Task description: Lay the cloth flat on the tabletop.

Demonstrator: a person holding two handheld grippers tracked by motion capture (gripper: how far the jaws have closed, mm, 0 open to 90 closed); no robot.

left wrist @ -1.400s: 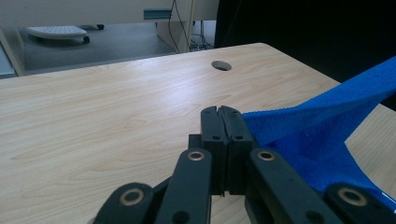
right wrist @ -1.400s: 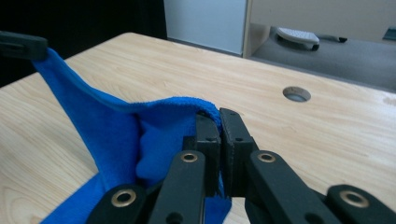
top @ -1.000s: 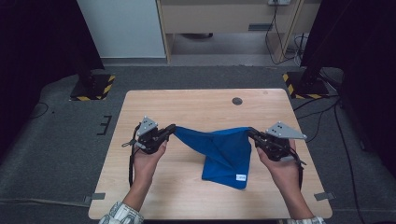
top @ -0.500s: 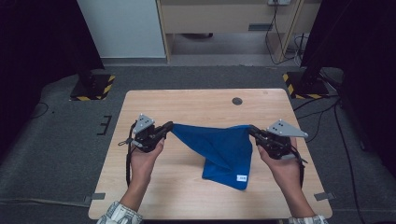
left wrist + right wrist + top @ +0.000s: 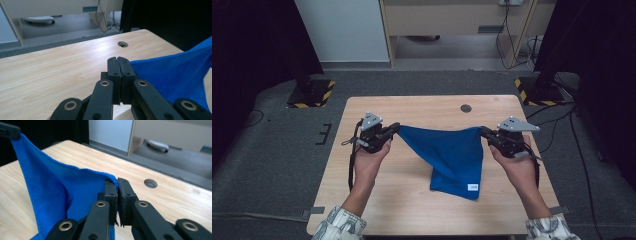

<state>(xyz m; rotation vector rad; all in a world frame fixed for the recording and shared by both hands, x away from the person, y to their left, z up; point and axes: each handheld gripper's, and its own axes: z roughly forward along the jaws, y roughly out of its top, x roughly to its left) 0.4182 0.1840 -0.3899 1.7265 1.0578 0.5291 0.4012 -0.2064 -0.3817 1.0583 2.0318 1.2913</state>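
Note:
A blue cloth [image 5: 452, 155] hangs stretched between my two grippers above the wooden table [image 5: 412, 210]. Its top edge runs taut from one corner to the other, and the rest droops down to the tabletop, where a small white label [image 5: 472, 187] shows. My left gripper [image 5: 395, 128] is shut on the cloth's left corner; in the left gripper view the jaws [image 5: 118, 60] are pressed together with the blue cloth [image 5: 175, 75] running off to the right. My right gripper [image 5: 483, 131] is shut on the right corner, and the cloth [image 5: 50, 192] spreads away to the left of its jaws [image 5: 117, 182].
A round cable hole [image 5: 466, 108] sits in the table near its far edge. Beyond the table are grey carpet, a pale cabinet [image 5: 452, 20] with cables, and black stands with yellow-striped bases [image 5: 312, 95] at both far corners.
Both hands have lifted slightly and drawn apart, pulling the cloth's top edge tighter and raising more of it off the table. Both grips stay closed on the corners.

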